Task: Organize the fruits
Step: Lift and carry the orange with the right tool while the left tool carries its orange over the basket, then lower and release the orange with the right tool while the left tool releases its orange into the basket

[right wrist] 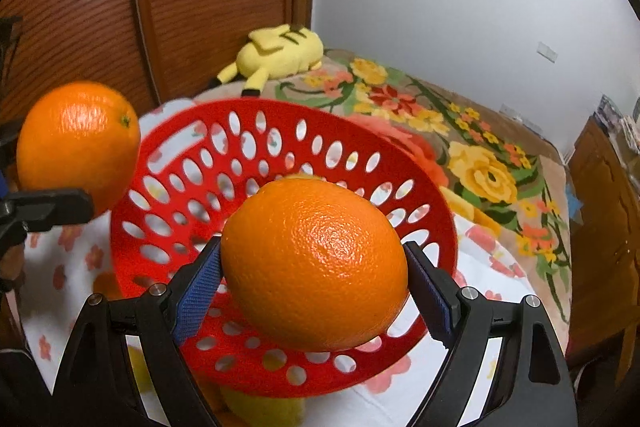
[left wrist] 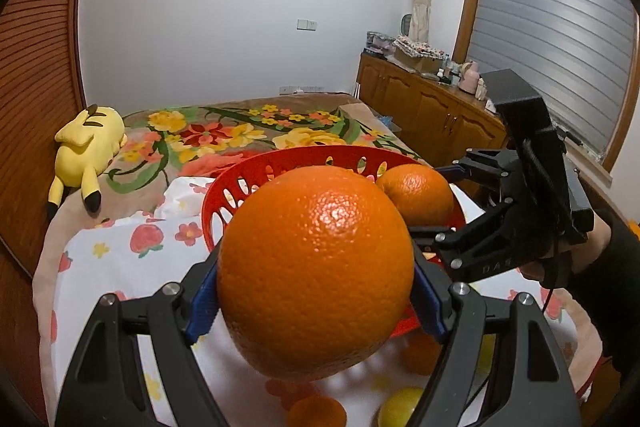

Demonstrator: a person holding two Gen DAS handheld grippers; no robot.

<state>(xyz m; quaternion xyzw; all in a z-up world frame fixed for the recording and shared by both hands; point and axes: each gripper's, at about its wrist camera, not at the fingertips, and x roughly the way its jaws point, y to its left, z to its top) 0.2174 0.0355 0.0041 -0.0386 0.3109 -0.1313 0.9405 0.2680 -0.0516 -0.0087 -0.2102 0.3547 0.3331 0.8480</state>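
While both grippers carry fruit, the placing turns on where the red basket [right wrist: 280,163] lies from each: in the right wrist view its perforated bowl opens directly ahead and below, filling the frame from about 9 o'clock round to 3 o'clock, so the right gripper [right wrist: 316,267] hangs over the near rim with its load already above the bowl. That load, an orange [right wrist: 316,263], is pinched between the blue pads [right wrist: 198,291], its long axis running across the jaws from 9 to 3 o'clock. The left gripper [left wrist: 316,275] pinches a rounder second orange [left wrist: 316,267] the same way; in the right wrist view this fruit floats at about 10 o'clock, just outside the basket's left rim. From the left wrist view the basket sits beyond the held fruit toward 12 o'clock, with the right gripper coming in at 3 o'clock. By my judgement the right hand is nearer to a release, needing only to lower; the left must travel forward over the rim first. Loose fruit, a lemon [left wrist: 400,407] and a small orange [left wrist: 316,411], lies on the strawberry-print cloth [left wrist: 120,259] at 6 o'clock.
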